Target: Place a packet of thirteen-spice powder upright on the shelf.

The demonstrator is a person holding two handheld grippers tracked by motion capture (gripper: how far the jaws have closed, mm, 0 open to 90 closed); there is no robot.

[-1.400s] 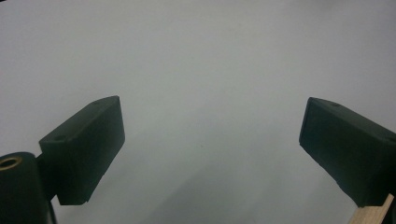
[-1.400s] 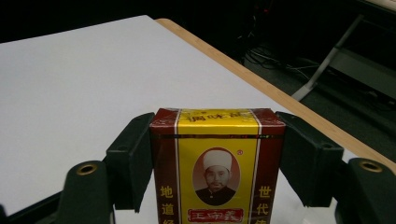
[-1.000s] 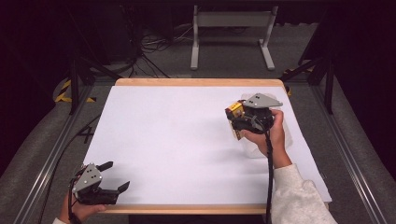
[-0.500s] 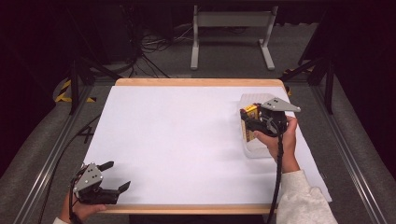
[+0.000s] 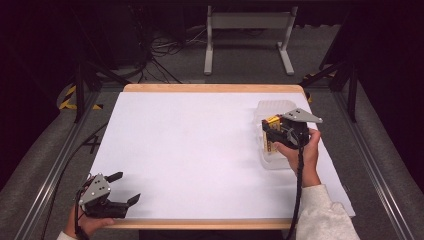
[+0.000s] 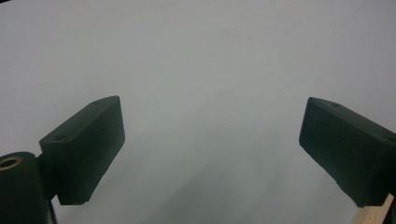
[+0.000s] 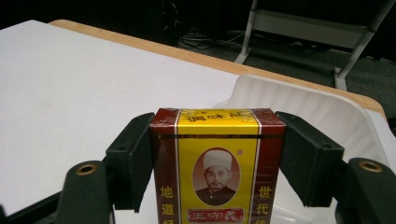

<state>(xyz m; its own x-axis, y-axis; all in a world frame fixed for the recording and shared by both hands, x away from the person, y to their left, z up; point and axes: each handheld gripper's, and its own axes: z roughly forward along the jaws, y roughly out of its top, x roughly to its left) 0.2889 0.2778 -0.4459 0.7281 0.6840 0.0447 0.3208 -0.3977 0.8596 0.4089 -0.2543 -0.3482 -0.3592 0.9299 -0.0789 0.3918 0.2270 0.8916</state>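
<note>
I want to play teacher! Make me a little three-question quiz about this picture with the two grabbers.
1. True or false: the left gripper is holding something.
2. What does the right gripper hold?
A. a spoon
B. a red and yellow box
C. a cup
3. Fill in: the box is over a clear plastic ____.

Key:
1. False. Its jaws are wide open over the bare white table.
2. B. Both jaws press on the sides of the box.
3. Tray, near the table's far right corner.
</note>
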